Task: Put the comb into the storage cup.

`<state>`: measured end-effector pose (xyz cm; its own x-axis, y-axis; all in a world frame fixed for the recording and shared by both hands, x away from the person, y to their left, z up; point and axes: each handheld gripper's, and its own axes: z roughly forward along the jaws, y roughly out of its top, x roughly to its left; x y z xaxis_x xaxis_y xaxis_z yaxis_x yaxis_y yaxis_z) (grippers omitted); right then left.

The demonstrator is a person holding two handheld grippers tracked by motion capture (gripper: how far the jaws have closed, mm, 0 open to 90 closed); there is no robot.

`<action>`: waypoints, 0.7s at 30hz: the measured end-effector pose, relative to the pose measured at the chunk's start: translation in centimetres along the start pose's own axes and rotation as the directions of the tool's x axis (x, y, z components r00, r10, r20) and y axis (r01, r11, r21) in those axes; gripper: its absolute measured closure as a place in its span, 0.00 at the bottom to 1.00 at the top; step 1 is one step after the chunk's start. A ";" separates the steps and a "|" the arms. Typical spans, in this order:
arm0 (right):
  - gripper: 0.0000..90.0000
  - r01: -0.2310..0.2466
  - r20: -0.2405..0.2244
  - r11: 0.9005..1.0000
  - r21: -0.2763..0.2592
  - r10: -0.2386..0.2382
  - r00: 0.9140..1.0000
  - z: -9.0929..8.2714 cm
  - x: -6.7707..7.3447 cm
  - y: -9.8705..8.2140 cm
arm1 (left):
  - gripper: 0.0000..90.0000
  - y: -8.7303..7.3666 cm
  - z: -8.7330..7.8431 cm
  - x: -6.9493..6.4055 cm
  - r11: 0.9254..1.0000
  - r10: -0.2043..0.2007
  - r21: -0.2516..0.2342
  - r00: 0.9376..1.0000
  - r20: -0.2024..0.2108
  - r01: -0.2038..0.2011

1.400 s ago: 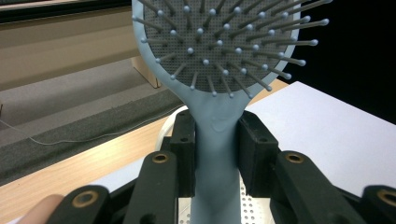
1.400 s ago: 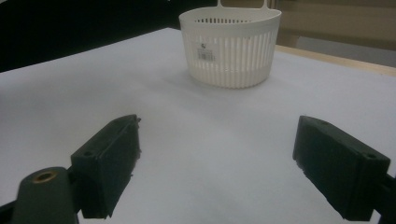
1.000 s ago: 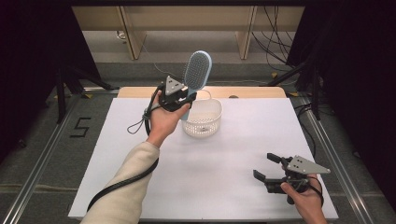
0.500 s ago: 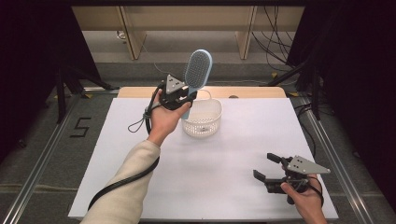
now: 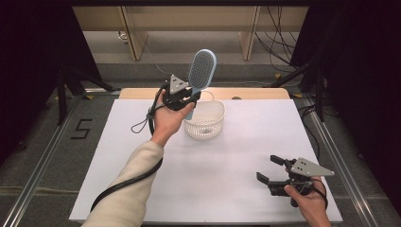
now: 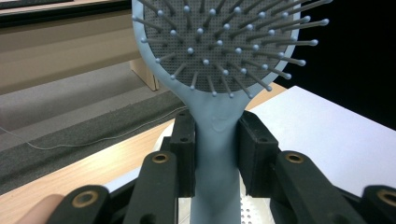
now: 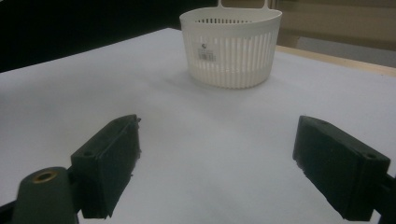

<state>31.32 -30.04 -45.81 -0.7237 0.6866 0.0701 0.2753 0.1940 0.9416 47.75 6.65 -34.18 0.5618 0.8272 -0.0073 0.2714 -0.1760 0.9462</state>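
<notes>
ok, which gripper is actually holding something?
The left gripper: it is shut on the blue hairbrush by its handle, above the white basket. The right gripper is open, with nothing between its jaws.

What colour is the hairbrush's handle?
Light blue. The hairbrush shows best in the left gripper view, clamped in the left gripper.

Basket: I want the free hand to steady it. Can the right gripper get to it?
Probably yes: the right gripper is open, and bare table lies between it and the basket.
</notes>
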 end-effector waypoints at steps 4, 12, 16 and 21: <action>0.17 0.000 -0.001 1.000 0.000 0.000 1.000 0.0 0.0 0.0 | 0.78 0.0 0.1 0.0 1.000 -0.002 -0.002 1.000 0.000 0.002; 0.17 0.002 0.000 1.000 0.000 -0.002 1.000 0.0 0.0 0.0 | 0.78 0.3 0.2 -0.3 1.000 0.004 -0.006 1.000 0.002 -0.004; 0.17 0.002 -0.001 1.000 0.000 -0.002 1.000 0.0 0.0 0.0 | 0.78 0.4 0.3 -0.3 1.000 0.007 -0.005 1.000 0.003 -0.006; 0.17 0.000 -0.003 1.000 0.000 0.000 1.000 0.0 0.0 0.0 | 0.78 0.4 0.4 -0.3 1.000 0.006 -0.005 1.000 0.002 -0.006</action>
<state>31.32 -30.04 -45.82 -0.7254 0.6847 0.0705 0.2749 0.1942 0.9417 48.02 6.06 -33.92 0.5648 0.8252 -0.0018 0.2642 -0.1787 0.9478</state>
